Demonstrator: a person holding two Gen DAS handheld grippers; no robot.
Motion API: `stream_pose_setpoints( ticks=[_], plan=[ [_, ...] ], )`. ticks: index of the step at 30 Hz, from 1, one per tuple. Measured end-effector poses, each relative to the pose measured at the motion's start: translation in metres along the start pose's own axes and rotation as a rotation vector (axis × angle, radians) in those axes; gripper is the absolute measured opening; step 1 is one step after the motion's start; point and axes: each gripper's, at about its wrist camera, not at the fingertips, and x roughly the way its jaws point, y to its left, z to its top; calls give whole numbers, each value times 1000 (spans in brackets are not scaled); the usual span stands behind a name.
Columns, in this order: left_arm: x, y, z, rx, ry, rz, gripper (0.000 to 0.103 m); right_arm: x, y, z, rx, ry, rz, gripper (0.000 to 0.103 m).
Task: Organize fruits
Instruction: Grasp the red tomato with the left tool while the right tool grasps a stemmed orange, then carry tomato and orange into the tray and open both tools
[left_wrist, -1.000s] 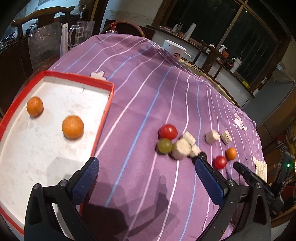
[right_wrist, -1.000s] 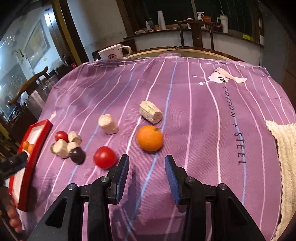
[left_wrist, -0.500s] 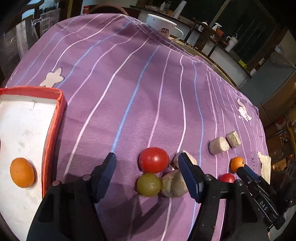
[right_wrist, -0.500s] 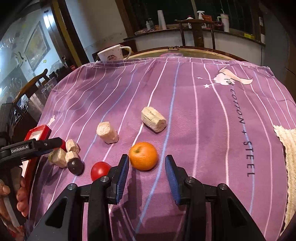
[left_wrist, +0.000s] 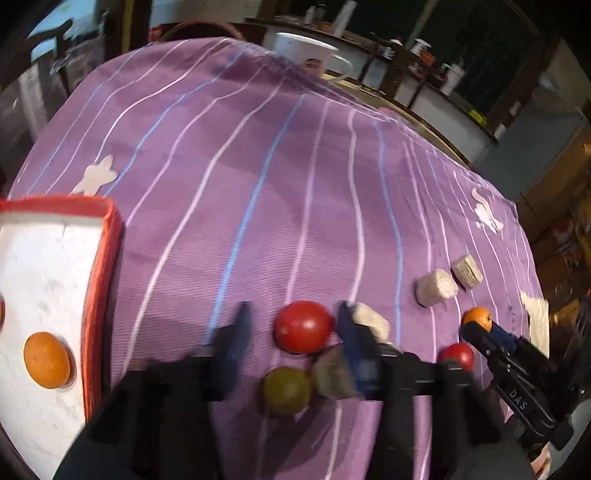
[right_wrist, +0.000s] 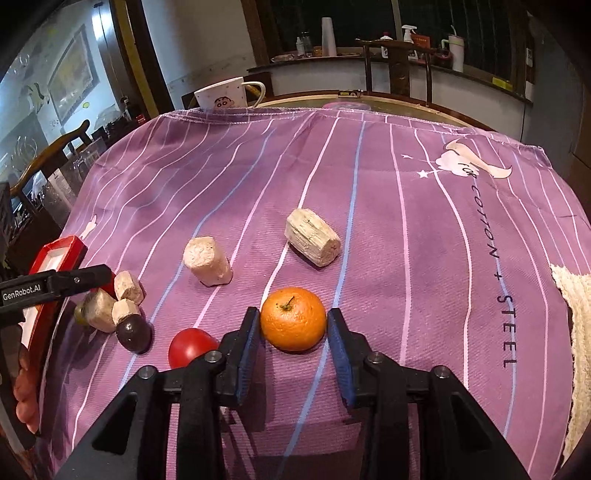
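Right claw (right_wrist: 291, 334) low over the purple cloth (right_wrist: 406, 229), and the orange (right_wrist: 293, 319) sits squarely between its blue pads (right_wrist: 246, 354). The left pad touches the peel; at the right one I can't tell whether a sliver of gap remains, so a firm grip is not confirmed. At 9 o'clock from that claw, just beside it, a red tomato (right_wrist: 190, 347), partly hidden behind the finger. Further out at 10 o'clock, a dark plum (right_wrist: 133, 332) touching a huddle of pale chunks (right_wrist: 127, 286). At 11 o'clock a lone cork-like chunk (right_wrist: 207, 260), at 12 o'clock a ridged woody one (right_wrist: 313, 242), both apart from the orange.

Over to the left claw (left_wrist: 291, 326), blurred, jaws set wide around a big red tomato (left_wrist: 303, 325) that sits nearer the right finger. Just short of it, a green fruit (left_wrist: 287, 389) touching a grey-brown chunk (left_wrist: 332, 374). At 9 o'clock, the red-rimmed tray (left_wrist: 98, 291) holds an orange fruit (left_wrist: 47, 360) on its white floor; the right view catches only a corner of that tray. The left view alone shows the green fruit clearly, and it shows the right claw at 3 o'clock with the orange at its tip.

Writing: "GenRobot.AI" on the left claw in the right view, "DAS" on the right claw in the left view, "COTTON + STEEL" on the cloth. At the far bench edge, a white mug (right_wrist: 225, 96) with a cartoon face.
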Motion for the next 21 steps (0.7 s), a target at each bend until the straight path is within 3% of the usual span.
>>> stream_pose_setpoints(
  ticks=[7, 13, 21],
  plan=[
    [-16, 9, -9, -57, -7, -14, 31, -13, -5, -3, 35, -14, 33, 37],
    [-59, 18, -33, -58, -50, -49, 31, -37, 8, -6, 29, -41, 79, 37],
    [-130, 74, -53, -86, -165, 36, 31, -70, 72, -10, -72, -72, 169, 38]
  ],
)
